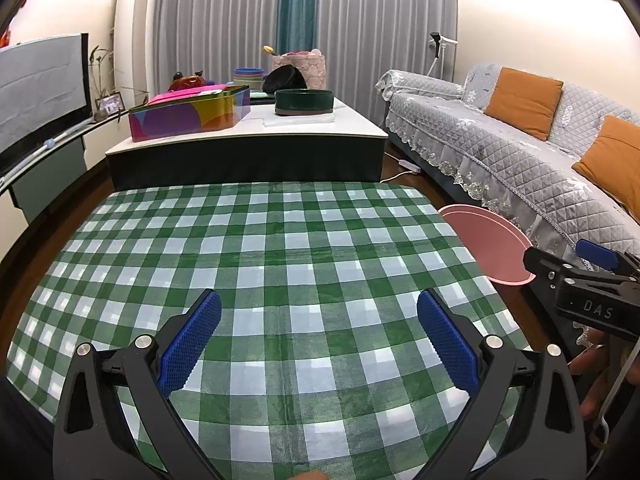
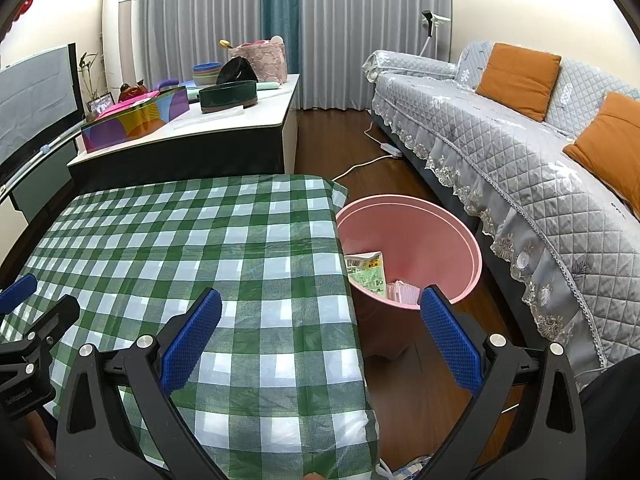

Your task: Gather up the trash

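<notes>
Left gripper [image 1: 319, 334]: jaws spread wide, holding nothing, over the green checked tablecloth [image 1: 260, 248]. Right gripper [image 2: 320, 334]: jaws likewise spread and empty, straddling the table's edge. Pink bin [image 2: 460, 236]: on the floor, just beside the table, near the sofa [image 2: 520, 152]. Contents: a printed green-and-white wrapper [image 2: 366, 274] and pale pink packaging [image 2: 402, 292]. Both judged light, thin, crushable, possibly slippery; best pinched at an edge or fold.

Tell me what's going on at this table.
A person is collecting trash with two handheld grippers. Both the left gripper and right gripper are open and hold nothing above the green checked tablecloth. The pink bin beside the table already holds a green-and-white wrapper and a pink item.
</notes>
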A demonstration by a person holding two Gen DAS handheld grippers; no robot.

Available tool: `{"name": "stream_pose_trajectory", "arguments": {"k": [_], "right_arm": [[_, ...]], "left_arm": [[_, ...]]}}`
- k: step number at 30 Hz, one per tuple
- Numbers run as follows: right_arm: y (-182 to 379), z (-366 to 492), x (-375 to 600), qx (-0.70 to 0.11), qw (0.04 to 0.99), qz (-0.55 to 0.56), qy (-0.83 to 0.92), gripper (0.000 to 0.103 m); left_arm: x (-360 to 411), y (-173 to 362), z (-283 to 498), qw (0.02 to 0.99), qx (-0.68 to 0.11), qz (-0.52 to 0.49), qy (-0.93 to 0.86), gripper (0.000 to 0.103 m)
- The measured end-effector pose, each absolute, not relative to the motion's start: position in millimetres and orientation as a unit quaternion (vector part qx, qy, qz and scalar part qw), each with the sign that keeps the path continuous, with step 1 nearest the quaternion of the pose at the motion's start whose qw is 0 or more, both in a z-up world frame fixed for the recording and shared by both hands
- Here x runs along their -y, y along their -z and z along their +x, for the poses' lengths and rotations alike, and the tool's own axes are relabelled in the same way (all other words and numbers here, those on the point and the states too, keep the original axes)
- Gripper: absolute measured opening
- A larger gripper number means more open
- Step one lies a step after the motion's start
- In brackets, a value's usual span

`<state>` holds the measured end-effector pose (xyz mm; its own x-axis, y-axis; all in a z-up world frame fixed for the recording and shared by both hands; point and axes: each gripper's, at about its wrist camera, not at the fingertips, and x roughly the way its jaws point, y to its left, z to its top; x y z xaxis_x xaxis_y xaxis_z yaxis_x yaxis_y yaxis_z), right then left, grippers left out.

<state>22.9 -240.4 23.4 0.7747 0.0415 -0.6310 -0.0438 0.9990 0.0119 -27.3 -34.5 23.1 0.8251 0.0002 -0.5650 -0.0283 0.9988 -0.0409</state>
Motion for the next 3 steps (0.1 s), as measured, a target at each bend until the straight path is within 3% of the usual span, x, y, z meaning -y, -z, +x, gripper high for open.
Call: {"name": "stream_pose_trajectory", "arguments": {"k": [3], "right_arm": [[-24.4,23.3,239.4,-0.335,0.942,-0.002,-0.022,0.098]], "left_arm": [[33.6,-22.0,-26.7,0.954,-0.299,-0.025,-0.009,0.095]]}}
